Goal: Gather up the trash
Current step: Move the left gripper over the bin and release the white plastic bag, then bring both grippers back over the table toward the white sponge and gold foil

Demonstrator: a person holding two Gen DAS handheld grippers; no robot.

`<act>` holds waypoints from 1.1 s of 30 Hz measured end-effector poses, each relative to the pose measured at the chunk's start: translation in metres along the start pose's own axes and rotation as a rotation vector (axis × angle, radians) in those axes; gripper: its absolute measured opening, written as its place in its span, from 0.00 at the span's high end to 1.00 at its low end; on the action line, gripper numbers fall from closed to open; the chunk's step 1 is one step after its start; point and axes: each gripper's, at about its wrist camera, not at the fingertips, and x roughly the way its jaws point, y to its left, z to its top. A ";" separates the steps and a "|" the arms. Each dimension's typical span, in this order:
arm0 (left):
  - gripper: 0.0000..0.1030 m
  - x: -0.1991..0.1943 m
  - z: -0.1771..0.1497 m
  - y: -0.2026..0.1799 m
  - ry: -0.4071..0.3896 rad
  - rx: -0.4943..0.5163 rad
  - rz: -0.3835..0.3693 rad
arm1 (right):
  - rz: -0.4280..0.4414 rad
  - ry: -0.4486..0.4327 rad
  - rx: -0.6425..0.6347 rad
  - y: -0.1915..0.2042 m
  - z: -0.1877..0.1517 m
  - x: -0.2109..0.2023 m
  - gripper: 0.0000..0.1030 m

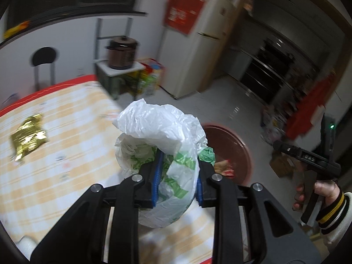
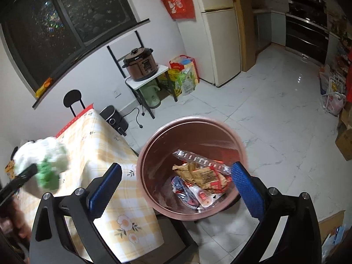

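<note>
**Ana:** Trash first: what is the left gripper [image 1: 177, 176] carrying?

**Ben:** A crumpled plastic bag [image 1: 162, 136], thin and crinkly, white with green printed patches. The blue ribbed pads [image 1: 157, 173] are clenched on its middle, so the top puffs out in soft folds above the jaws and the bottom bulges below them. It hangs over the table's edge, with the bin just beyond it.

**Ana:** And from the other camera?

**Ben:** There the bag [image 2: 44, 160] is a white and green blur at the left, over the table [image 2: 103, 151], which wears a glossy cloth of yellow and white checks with small flower prints and a red border.

**Ana:** The bin?

**Ben:** A round trash bin [image 2: 191, 129], smooth, brownish pink, standing on the pale marbled floor tiles [image 2: 275, 118] right beside the table. Inside lie a creased tan wrapper [image 2: 198, 173], a clear ridged plastic bottle [image 2: 198, 156] and some red and white packets.

**Ana:** The right gripper [image 2: 176, 184]?

**Ben:** Released. Its jaws are spread wide above the bin's mouth, nothing between the blue textured pads [image 2: 248, 189].

**Ana:** Anything left on the table?

**Ben:** A crinkled gold foil packet [image 1: 28, 136], shiny and flat, lying well to the left of the bag.
</note>
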 end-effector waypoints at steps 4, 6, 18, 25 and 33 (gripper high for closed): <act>0.73 0.049 0.010 -0.041 0.056 0.052 -0.084 | -0.022 -0.009 0.033 -0.025 -0.001 -0.011 0.05; 0.70 0.071 0.014 -0.058 0.080 0.070 -0.112 | -0.042 -0.010 0.059 -0.039 -0.003 -0.015 0.05; 0.11 0.074 0.051 -0.080 -0.024 0.073 -0.180 | -0.077 -0.008 0.121 -0.063 -0.015 -0.020 0.05; 0.11 0.010 0.037 0.015 -0.076 -0.055 -0.031 | 0.009 -0.006 0.058 -0.008 -0.005 -0.002 0.05; 0.11 -0.120 -0.020 0.155 -0.142 -0.257 0.232 | 0.158 0.033 -0.063 0.101 -0.006 0.021 0.05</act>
